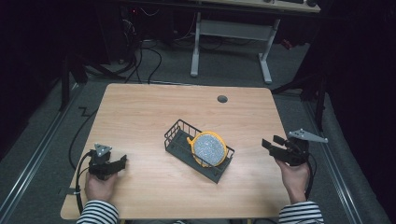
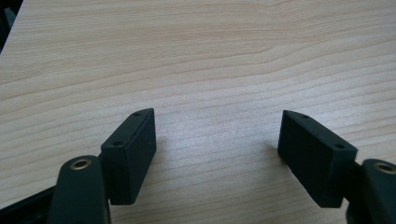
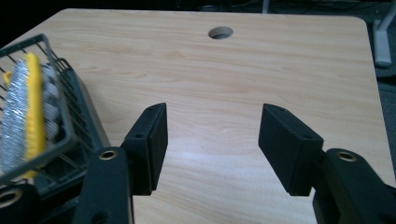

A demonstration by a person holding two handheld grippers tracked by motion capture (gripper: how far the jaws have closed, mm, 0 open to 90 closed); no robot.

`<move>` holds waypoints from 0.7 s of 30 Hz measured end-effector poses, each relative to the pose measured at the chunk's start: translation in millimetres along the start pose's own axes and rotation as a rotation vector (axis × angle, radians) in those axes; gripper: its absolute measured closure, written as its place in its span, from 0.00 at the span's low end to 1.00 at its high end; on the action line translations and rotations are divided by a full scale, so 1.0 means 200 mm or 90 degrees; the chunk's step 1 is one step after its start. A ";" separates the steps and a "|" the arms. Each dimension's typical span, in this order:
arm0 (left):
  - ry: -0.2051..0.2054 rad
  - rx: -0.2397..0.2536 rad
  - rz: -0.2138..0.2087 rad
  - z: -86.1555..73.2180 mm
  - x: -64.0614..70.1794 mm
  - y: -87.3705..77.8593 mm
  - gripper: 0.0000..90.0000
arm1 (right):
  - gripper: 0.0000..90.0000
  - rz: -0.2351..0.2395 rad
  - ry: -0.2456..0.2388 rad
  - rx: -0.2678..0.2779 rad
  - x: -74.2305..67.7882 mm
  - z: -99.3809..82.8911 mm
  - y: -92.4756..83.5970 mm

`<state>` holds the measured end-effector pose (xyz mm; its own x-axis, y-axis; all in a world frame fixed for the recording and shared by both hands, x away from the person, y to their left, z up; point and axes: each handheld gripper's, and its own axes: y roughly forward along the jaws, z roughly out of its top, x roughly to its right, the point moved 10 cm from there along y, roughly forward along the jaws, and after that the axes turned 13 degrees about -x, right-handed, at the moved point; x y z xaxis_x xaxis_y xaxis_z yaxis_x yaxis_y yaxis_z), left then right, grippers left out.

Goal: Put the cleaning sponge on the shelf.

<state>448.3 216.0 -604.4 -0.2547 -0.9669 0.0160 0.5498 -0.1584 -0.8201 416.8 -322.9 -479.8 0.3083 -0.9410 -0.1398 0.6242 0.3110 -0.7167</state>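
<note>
Both grippers, left gripper (image 1: 122, 161) and right gripper (image 1: 267, 143), stand open and empty near the table (image 1: 140, 112) edges; wire basket (image 1: 180, 140) with yellow-rimmed sieve (image 1: 210, 148) sits mid-table, bare wood around.

The tabletop (image 1: 140, 112) is pale wood with fine wavy grain. At frame centre, the wire basket (image 1: 175, 135) is dark grey-black. In it, the round sieve (image 1: 209, 148) has a yellow rim and speckled silver mesh. Both grippers, left (image 1: 122, 161) and right (image 1: 267, 143), are matte black, each topped by a grey plate. At the bottom corners, the sleeves (image 1: 98, 213) are black-and-white striped.
</note>
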 end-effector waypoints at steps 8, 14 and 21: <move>0.000 0.000 0.000 0.00 0.00 0.00 0.31 | 0.47 -0.019 0.042 -0.015 0.11 -0.19 0.12; 0.001 0.000 -0.001 0.00 0.00 0.00 0.31 | 0.46 -0.024 0.051 -0.025 0.14 -0.28 0.19; 0.001 0.000 -0.001 0.00 0.00 0.00 0.31 | 0.45 -0.031 0.070 -0.048 0.15 -0.36 0.26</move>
<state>448.2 216.0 -604.4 -0.2561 -0.9665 0.0162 0.5490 -0.1593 -0.8205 407.5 -345.2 -571.2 0.1967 -0.9648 -0.1745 0.5801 0.2580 -0.7726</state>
